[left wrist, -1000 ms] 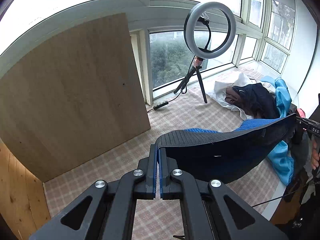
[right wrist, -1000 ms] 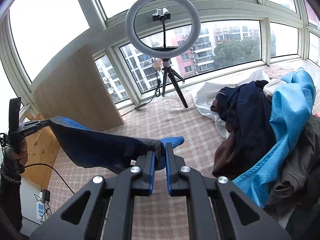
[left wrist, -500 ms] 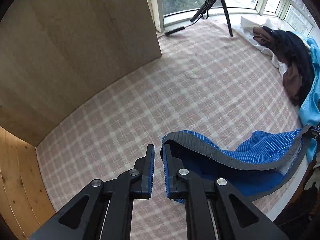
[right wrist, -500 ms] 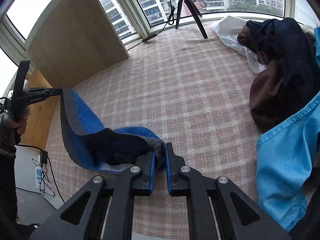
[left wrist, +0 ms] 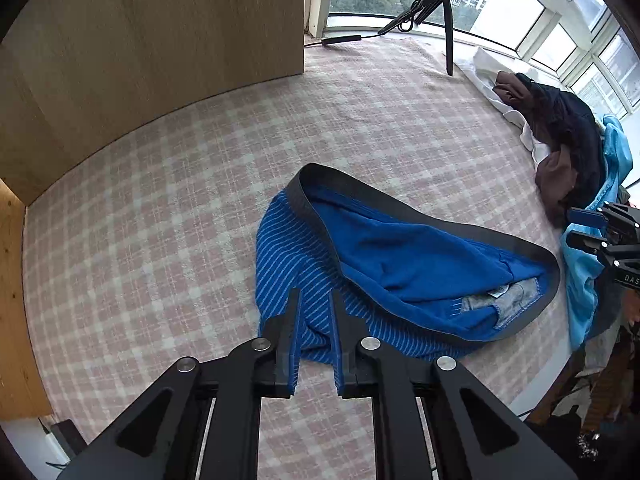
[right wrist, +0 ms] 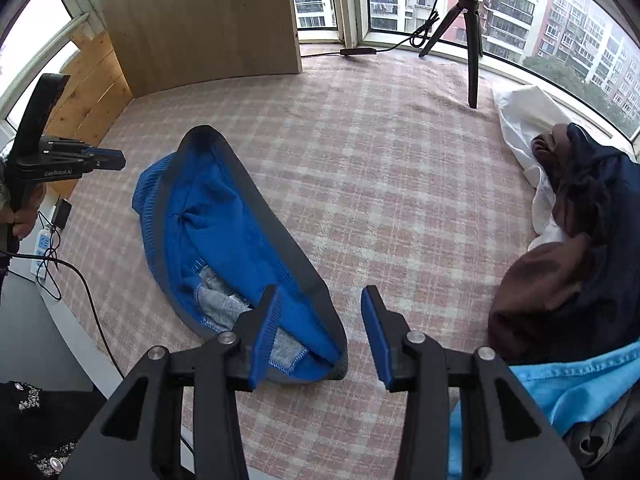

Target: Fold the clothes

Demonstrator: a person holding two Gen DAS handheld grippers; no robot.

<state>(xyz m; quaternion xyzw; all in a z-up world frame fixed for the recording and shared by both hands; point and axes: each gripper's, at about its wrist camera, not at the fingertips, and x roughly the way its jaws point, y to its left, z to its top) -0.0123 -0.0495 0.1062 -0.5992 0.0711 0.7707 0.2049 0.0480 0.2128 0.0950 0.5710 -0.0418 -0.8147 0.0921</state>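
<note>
A pair of blue striped underpants [left wrist: 404, 264] with a dark grey waistband lies on the pink checked cloth [left wrist: 160, 208], waist opening gaping. It also shows in the right wrist view [right wrist: 224, 232]. My left gripper [left wrist: 314, 300] hovers over its near striped edge, jaws a little apart and empty. My right gripper [right wrist: 320, 300] is wide open above the garment's right end, holding nothing. Each gripper shows in the other's view, the right one [left wrist: 600, 236] and the left one [right wrist: 72, 160].
A pile of clothes [right wrist: 580, 220] in white, brown, navy and light blue lies at the right. A ring-light tripod [right wrist: 468, 32] stands at the back by the windows. A wooden board [right wrist: 200, 20] leans at the back left. The table's front edge [right wrist: 80, 320] is near.
Both grippers lowered the stretched underpants onto the cloth and opened, letting go. The garment now lies on the table and both grippers have drawn back slightly.
</note>
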